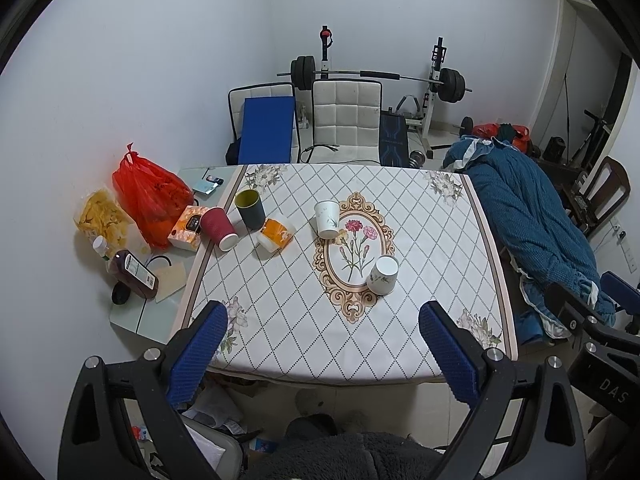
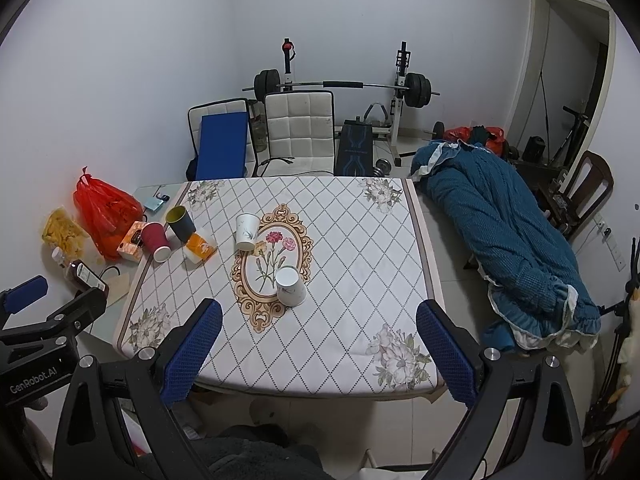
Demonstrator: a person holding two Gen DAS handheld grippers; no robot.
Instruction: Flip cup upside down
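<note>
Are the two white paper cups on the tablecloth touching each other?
Apart. In the left wrist view, bare tablecloth with the flower print shows between the far white cup and the near white cup.

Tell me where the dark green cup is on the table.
The dark green cup stands upright at the table's far left, between the red paper cup and the orange tissue pack.

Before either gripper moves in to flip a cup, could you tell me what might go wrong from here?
Several cups stand on the table: two white paper cups, a red cup and a dark green cup, so the wrong one could be picked. The red and green cups stand close to an orange packet and a box, so open jaws might knock neighbours. Thin paper cups may crush under a firm grip.
</note>
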